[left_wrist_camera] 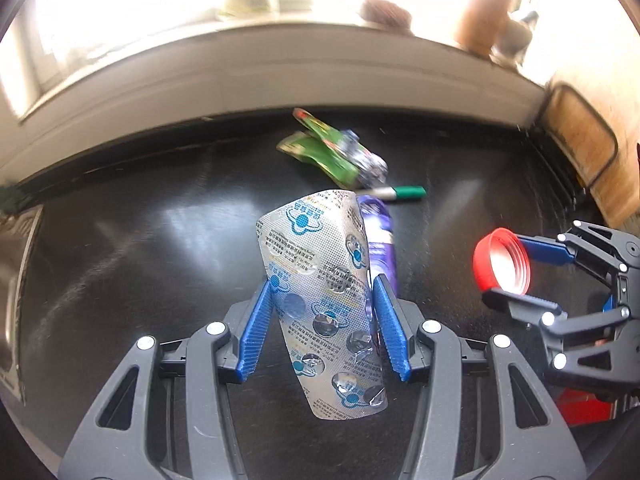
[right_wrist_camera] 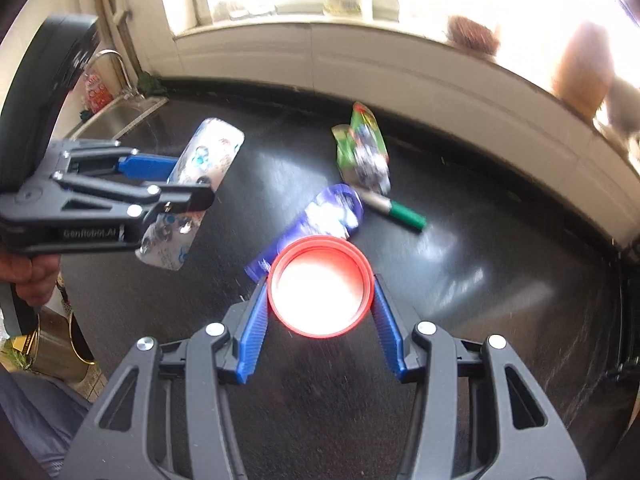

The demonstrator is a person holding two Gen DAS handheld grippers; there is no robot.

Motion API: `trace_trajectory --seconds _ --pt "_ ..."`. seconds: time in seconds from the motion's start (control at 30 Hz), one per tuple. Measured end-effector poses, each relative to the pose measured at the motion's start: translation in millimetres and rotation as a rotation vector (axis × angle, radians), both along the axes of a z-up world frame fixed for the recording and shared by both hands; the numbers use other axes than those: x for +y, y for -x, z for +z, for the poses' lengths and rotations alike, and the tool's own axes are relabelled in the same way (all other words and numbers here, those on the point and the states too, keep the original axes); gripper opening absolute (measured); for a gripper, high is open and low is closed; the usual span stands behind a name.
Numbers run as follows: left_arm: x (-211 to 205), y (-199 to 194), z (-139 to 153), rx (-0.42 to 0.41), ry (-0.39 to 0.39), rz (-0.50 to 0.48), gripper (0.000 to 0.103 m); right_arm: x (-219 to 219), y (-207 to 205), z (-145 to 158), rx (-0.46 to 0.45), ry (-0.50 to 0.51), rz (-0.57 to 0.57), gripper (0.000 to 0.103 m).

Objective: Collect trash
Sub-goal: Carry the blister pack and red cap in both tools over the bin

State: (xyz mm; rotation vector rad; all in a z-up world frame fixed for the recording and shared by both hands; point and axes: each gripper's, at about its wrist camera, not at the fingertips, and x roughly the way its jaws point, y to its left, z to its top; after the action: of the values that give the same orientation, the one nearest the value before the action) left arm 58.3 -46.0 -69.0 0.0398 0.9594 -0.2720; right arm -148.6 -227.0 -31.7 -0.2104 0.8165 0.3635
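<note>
Left tool (left_wrist_camera: pixel 322 288) clamps a silver blister pack (left_wrist_camera: pixel 324 304), lifted off the black table (left_wrist_camera: pixel 140 240). Beyond it on the table lie a purple wrapper (left_wrist_camera: pixel 382 240), a green wrapper (left_wrist_camera: pixel 320 148) and a green-capped marker (left_wrist_camera: pixel 400 192), the marker touching both wrappers. Right tool (right_wrist_camera: pixel 320 292) grips a red lid (right_wrist_camera: pixel 320 284) by its rim, open side facing the camera, also above the table.
</note>
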Motion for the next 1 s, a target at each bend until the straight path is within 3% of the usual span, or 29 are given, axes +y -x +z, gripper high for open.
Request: trace_trajectory --seconds 0.17,0.33,0.47,0.63,0.83,1.0 --pt "54.3 29.8 27.5 -0.057 0.010 0.130 0.050 52.2 -12.6 31.6 -0.043 -0.017 0.120 0.049" --pt "123.8 81.4 41.9 -0.092 -0.026 0.311 0.050 143.4 -14.8 52.5 -0.056 -0.031 0.312 0.049" --pt "186.8 134.9 36.7 -0.082 -0.058 0.479 0.050 222.6 -5.2 50.4 -0.032 -0.030 0.484 0.049" --pt "258.1 211.2 15.2 -0.028 -0.036 0.717 0.050 330.0 30.1 28.1 0.038 -0.011 0.712 0.049" --pt "324.4 314.3 -32.4 0.061 -0.011 0.971 0.050 437.4 91.3 -20.4 0.143 0.050 0.958 0.049" --pt "352.3 368.8 -75.4 0.118 0.028 1.064 0.050 496.7 144.0 -69.7 0.232 0.118 1.086 0.049"
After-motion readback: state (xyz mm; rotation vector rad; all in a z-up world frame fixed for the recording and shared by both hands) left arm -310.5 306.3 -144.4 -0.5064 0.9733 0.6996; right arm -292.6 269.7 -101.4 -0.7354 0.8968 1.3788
